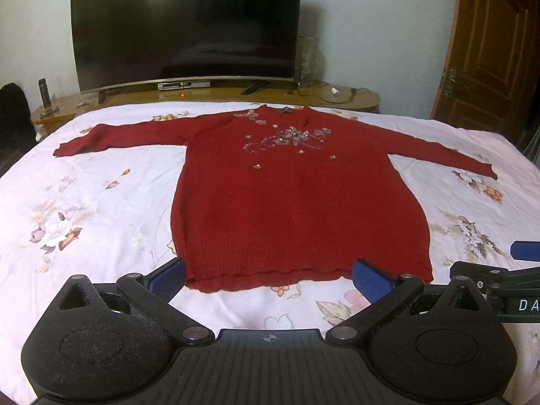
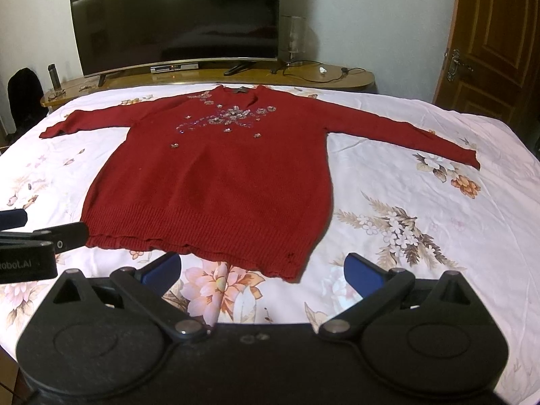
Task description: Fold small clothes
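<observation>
No fold is yet made — the red sweater is spread flat on the bed, sleeves outstretched, while the left gripper and right gripper are held near its hem, fingers spread and empty.

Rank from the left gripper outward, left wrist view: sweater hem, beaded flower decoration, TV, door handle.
From the left gripper:
1. Sweater hem, just ahead between the open fingers.
2. Beaded flower decoration, mid-bed on the sweater's chest.
3. TV and door handle, both beyond the bed; too close to call.
</observation>
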{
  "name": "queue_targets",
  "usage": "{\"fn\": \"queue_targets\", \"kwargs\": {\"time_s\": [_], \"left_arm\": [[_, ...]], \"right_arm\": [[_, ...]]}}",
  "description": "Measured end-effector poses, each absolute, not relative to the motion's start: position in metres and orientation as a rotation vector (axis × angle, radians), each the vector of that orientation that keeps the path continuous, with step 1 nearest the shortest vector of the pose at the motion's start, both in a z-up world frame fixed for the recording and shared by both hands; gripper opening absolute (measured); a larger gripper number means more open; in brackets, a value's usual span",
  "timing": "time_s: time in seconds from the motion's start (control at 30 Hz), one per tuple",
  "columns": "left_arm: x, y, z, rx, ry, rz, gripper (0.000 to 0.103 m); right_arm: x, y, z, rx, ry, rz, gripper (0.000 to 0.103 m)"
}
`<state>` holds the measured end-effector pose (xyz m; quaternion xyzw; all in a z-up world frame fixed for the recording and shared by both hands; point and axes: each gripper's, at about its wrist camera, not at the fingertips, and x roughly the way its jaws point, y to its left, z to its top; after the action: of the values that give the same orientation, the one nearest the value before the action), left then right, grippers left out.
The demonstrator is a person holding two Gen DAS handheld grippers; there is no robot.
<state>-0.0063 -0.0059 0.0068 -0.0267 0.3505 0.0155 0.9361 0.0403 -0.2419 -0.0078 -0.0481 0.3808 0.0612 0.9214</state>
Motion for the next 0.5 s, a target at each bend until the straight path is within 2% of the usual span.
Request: {"fn": "queue_targets", "kwargs": {"time_s": [0.5], "left_arm": [[-0.0072,-0.0062,0.0067,-0.056,0.716,0.033,0.103]], "right_arm": [[0.0395,-0.2414,-0.0063,-0.1,0.779,0.126,0.103]]}}
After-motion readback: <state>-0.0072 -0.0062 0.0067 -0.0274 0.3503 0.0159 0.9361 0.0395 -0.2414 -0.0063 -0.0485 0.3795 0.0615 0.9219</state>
